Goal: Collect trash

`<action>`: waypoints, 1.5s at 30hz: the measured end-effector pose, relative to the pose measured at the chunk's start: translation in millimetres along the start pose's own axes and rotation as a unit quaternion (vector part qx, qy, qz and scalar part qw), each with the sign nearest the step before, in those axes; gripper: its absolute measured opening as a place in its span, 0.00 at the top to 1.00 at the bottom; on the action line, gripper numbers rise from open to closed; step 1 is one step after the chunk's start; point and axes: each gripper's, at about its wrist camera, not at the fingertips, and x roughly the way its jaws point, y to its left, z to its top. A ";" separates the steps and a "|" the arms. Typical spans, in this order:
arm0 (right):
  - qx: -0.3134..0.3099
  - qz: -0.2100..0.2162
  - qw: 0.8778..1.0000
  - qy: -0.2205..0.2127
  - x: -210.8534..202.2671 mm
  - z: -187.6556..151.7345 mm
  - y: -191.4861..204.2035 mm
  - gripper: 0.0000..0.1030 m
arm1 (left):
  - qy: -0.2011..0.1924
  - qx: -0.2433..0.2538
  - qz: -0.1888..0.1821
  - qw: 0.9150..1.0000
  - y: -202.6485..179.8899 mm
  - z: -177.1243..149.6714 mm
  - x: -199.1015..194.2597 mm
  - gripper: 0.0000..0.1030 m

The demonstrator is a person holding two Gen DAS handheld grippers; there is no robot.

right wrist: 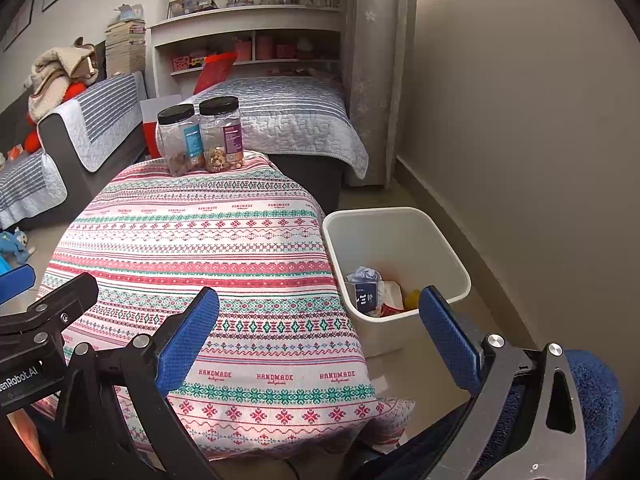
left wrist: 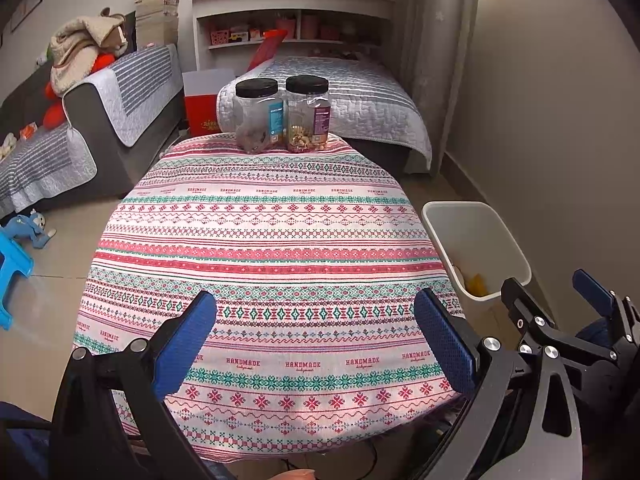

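A white trash bin [right wrist: 448,248] stands on the floor right of the table [right wrist: 224,248]; it also shows in the left wrist view [left wrist: 516,248]. Crumpled paper, a dark carton and yellow and red scraps [right wrist: 374,292] lie inside it. My left gripper [left wrist: 316,320] is open and empty over the table's near edge. My right gripper [right wrist: 320,312] is open and empty, spanning the table's right edge and the bin. The right gripper shows in the left wrist view [left wrist: 556,292] near the bin. The patterned tablecloth [left wrist: 264,240] shows no loose trash.
Two black-lidded clear jars [left wrist: 282,114] stand at the table's far edge; they also show in the right wrist view [right wrist: 200,138]. A bed [left wrist: 340,92] lies behind, a sofa [left wrist: 100,120] to the left, a wall [right wrist: 520,140] to the right. A blue stool [left wrist: 12,272] and toy stand on the floor at left.
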 end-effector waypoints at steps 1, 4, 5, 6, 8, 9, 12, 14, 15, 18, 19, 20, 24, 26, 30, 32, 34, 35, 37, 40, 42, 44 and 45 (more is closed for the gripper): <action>-0.001 -0.001 1.000 0.000 0.3 -0.1 0.1 0.07 | 0.000 0.001 0.001 1.000 -0.4 0.0 0.3 0.07; -0.001 -0.001 1.000 0.001 0.8 -0.5 0.4 0.07 | 0.000 0.002 0.002 1.000 -0.9 0.2 0.2 0.07; -0.001 -0.002 1.000 0.000 0.8 -0.5 0.5 0.07 | 0.000 0.002 0.002 1.000 -1.0 0.3 0.2 0.07; -0.001 -0.002 1.000 0.000 0.6 -0.5 0.8 0.07 | -0.001 0.002 0.002 1.000 -1.0 0.2 -0.1 0.07; -0.001 -0.002 1.000 0.000 0.7 -0.8 1.2 0.07 | -0.001 0.003 0.003 1.000 -1.8 -0.1 -0.1 0.07; -0.001 -0.002 1.000 0.000 0.5 -0.8 1.2 0.07 | -0.001 0.003 0.004 1.000 -2.0 -0.2 0.0 0.07; -0.001 -0.002 1.000 0.000 0.3 -0.7 1.2 0.07 | -0.002 0.003 0.004 1.000 -1.9 -0.3 0.1 0.07; -0.001 -0.002 1.000 0.000 0.4 -0.6 1.1 0.07 | -0.002 0.003 0.004 1.000 -2.4 -0.7 -0.1 0.07; -0.001 -0.002 1.000 0.000 0.5 -0.6 1.1 0.07 | -0.002 0.003 0.004 1.000 -2.4 -0.7 0.0 0.07; -0.001 -0.003 1.000 0.000 0.4 -0.7 1.2 0.07 | -0.002 0.003 0.004 1.000 -2.0 -0.6 -0.1 0.07; -0.001 -0.003 1.000 0.000 0.4 -0.6 1.2 0.07 | -0.002 0.003 0.004 1.000 -2.0 -0.6 -0.1 0.07; -0.001 -0.002 1.000 0.000 0.4 -0.6 1.1 0.07 | -0.003 0.003 0.004 1.000 -2.0 -1.3 -0.8 0.07; -0.001 -0.003 1.000 0.000 0.3 -1.5 1.3 0.07 | -0.003 0.001 0.003 1.000 -2.4 -2.1 -0.9 0.07; -0.001 -0.004 1.000 0.000 0.2 -1.7 1.1 0.07 | -0.003 0.002 0.003 1.000 -2.6 -2.1 -1.3 0.07; 0.000 -0.004 1.000 0.000 0.9 -2.8 0.2 0.07 | -0.003 0.001 0.002 1.000 -2.4 -2.4 -0.5 0.07; 0.000 -0.004 1.000 0.000 1.0 -2.5 0.3 0.07 | -0.004 0.001 0.002 1.000 -2.7 -2.3 -0.4 0.07; 0.000 -0.004 1.000 0.000 1.7 -3.2 -0.3 0.07 | -0.005 0.002 0.004 1.000 -3.1 -2.2 -0.4 0.07; 0.000 -0.004 1.000 0.000 1.4 -2.9 0.0 0.07 | -0.005 0.002 0.003 1.000 -2.9 -2.3 -0.3 0.07; 0.000 -0.004 1.000 0.000 1.5 -3.0 -0.2 0.07 | -0.004 0.001 0.003 1.000 -2.7 -2.6 -0.1 0.07; -0.001 -0.005 1.000 0.001 2.0 -3.5 -0.3 0.07 | -0.002 0.000 0.003 1.000 -2.7 -2.6 1.0 0.07; -0.001 -0.005 1.000 0.001 2.4 -4.0 -1.2 0.07 | -0.001 -0.002 0.002 1.000 -3.0 -2.5 1.4 0.07; -0.001 -0.004 1.000 0.002 2.5 -3.8 -0.8 0.07 | 0.000 -0.004 0.000 1.000 -2.8 -2.5 1.9 0.07; 0.000 -0.004 1.000 0.002 2.9 -3.7 -0.7 0.07 | 0.001 -0.004 0.000 1.000 -3.0 -2.3 1.8 0.07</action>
